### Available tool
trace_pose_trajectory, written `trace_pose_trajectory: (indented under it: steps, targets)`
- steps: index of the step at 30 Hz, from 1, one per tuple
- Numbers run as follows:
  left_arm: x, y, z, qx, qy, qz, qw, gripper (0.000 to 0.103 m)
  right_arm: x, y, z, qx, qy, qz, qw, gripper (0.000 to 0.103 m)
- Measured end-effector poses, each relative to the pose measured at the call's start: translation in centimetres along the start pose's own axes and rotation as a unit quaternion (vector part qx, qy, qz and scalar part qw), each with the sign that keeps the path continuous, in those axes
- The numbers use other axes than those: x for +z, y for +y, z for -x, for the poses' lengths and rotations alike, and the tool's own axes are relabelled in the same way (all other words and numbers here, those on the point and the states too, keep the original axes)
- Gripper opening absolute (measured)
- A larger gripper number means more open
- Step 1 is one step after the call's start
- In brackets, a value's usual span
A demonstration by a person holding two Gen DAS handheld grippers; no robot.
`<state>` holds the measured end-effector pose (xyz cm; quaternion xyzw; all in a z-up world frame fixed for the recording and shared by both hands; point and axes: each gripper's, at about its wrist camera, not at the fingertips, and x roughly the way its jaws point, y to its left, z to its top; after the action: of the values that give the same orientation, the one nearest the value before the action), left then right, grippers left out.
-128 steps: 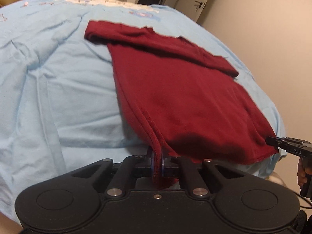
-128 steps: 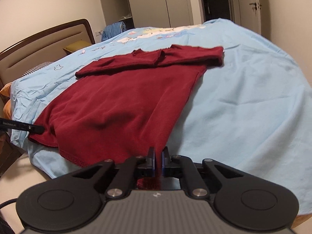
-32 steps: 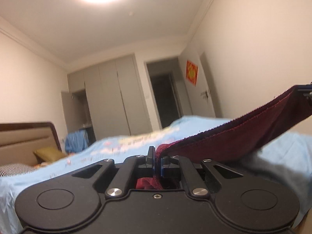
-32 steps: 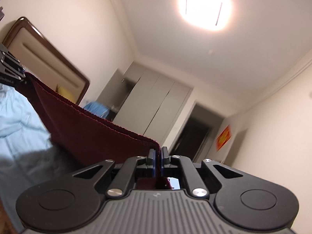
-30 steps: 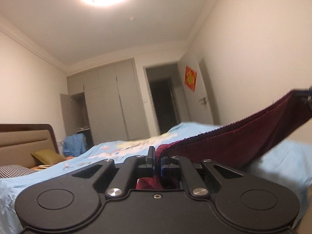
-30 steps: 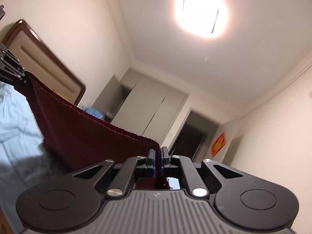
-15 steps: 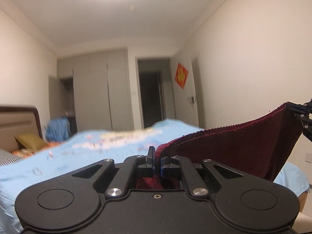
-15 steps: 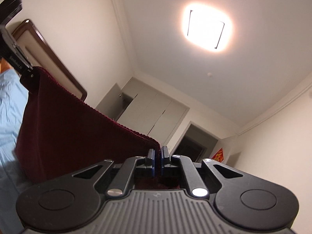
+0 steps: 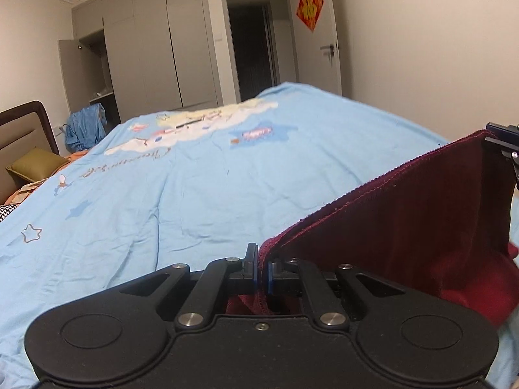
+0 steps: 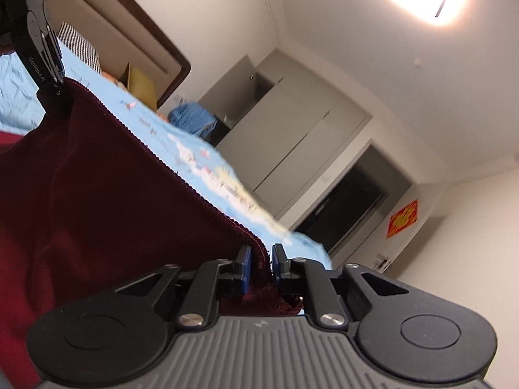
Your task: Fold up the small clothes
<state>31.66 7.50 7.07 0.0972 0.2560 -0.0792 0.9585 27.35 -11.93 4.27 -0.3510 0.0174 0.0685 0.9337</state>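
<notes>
Lowered since earlier, both grippers pinch maroon garment [image 9: 421, 227]; right view shows headboard [image 10: 129, 39].

Left gripper [image 9: 262, 264] is showing a black housing w/ two round caps, silver screws and blue-edged pads, while right gripper [image 10: 259, 259] is showing a grey ribbed top, black link arms, silver screws and blue pads either side of the claw.

The left tool [image 9: 262, 264] is clamped on a hem corner of the dark red shirt [image 9: 421, 227]. The hem runs taut up to the right tool [image 9: 506, 139] at the frame's right edge. Below lies a light blue bed sheet [image 9: 194, 178].
</notes>
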Motion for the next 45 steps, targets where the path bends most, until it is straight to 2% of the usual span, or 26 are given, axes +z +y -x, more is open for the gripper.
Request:
trace_pose_trajectory:
  steps: [4,9,16,18,20,21,22,23,24,25,26,29,32,34,35,36,37,41,43,45]
  targets:
    - [-0.3,0.9,-4.3,0.0,0.031,0.006,0.9995,0.005,-1.3,0.3,-4.4,0.026,0.037,-0.028,0.999,0.014]
    - [-0.9,1.7,-8.2,-0.001,0.065,0.043,0.997,0.005,-2.5,0.7,-8.1,0.049,0.068,-0.082,0.993,0.014]
    - [-1.5,1.3,-11.5,-0.001,0.086,0.051,0.995,0.007,-5.3,0.1,-10.9,0.057,0.088,-0.104,0.989,0.014]
    - [-1.6,1.5,-12.4,0.0,0.094,0.057,0.9939,0.009,-5.9,0.1,-10.2,0.059,0.093,-0.115,0.987,0.014]
    - [-1.7,1.8,-12.7,0.003,0.102,0.064,0.9927,0.021,-7.1,-0.4,-9.5,0.06,0.101,-0.134,0.984,0.015]
    - [-1.8,1.9,-12.6,0.004,0.106,0.067,0.9922,0.025,-7.7,-0.8,-9.1,0.062,0.104,-0.144,0.982,0.019]
    - [-1.9,2.0,-12.4,0.001,0.105,0.066,0.9922,0.037,-8.1,-1.2,-8.8,0.064,0.108,-0.153,0.98,0.025]
    - [-2.1,2.3,-12.2,-0.003,0.104,0.067,0.9923,0.054,-8.7,-1.7,-8.4,0.066,0.113,-0.161,0.978,0.037]
    - [-2.1,2.5,-12.1,-0.005,0.102,0.067,0.9925,0.062,-9.3,-2.0,-8.2,0.069,0.118,-0.168,0.976,0.047]
    - [-2.2,2.7,-11.8,-0.005,0.1,0.066,0.9928,0.076,-9.8,-2.4,-7.7,0.073,0.125,-0.176,0.974,0.05]
    - [-2.3,2.9,-11.4,-0.001,0.097,0.066,0.9931,0.084,-10.1,-2.8,-7.7,0.074,0.132,-0.185,0.971,0.05]
    - [-2.8,3.5,-10.4,0.019,0.091,0.07,0.9932,0.093,-11.5,-4.0,-8.0,0.08,0.155,-0.23,0.957,0.053]
    - [-3.2,4.0,-9.0,0.04,0.081,0.081,0.9926,0.094,-12.8,-5.2,-8.7,0.094,0.175,-0.294,0.935,0.053]
    - [-3.5,4.1,-8.1,0.036,0.067,0.083,0.9936,0.094,-13.3,-5.6,-9.0,0.102,0.178,-0.317,0.926,0.049]
    - [-3.6,3.9,-7.7,0.032,0.058,0.081,0.9945,0.094,-13.4,-5.6,-9.2,0.107,0.179,-0.321,0.924,0.035]
    - [-3.8,3.6,-7.3,0.024,0.046,0.077,0.9957,0.094,-13.5,-5.5,-9.4,0.111,0.18,-0.324,0.922,0.014]
    - [-3.9,3.2,-6.9,0.013,0.034,0.071,0.9968,0.094,-13.5,-5.5,-9.5,0.113,0.181,-0.325,0.921,0.01]
    - [-4.0,0.5,-6.6,-0.048,-0.003,0.032,0.9983,0.093,-13.3,-5.7,-9.3,0.086,0.176,-0.328,0.924,0.007]
    - [-3.9,-1.0,-7.3,-0.077,-0.006,0.015,0.9969,0.093,-13.4,-5.8,-9.5,0.084,0.186,-0.331,0.921,0.007]
    - [-3.7,-2.2,-8.6,-0.1,0.0,0.007,0.9949,0.092,-13.3,-5.7,-9.5,0.078,0.192,-0.323,0.923,0.009]
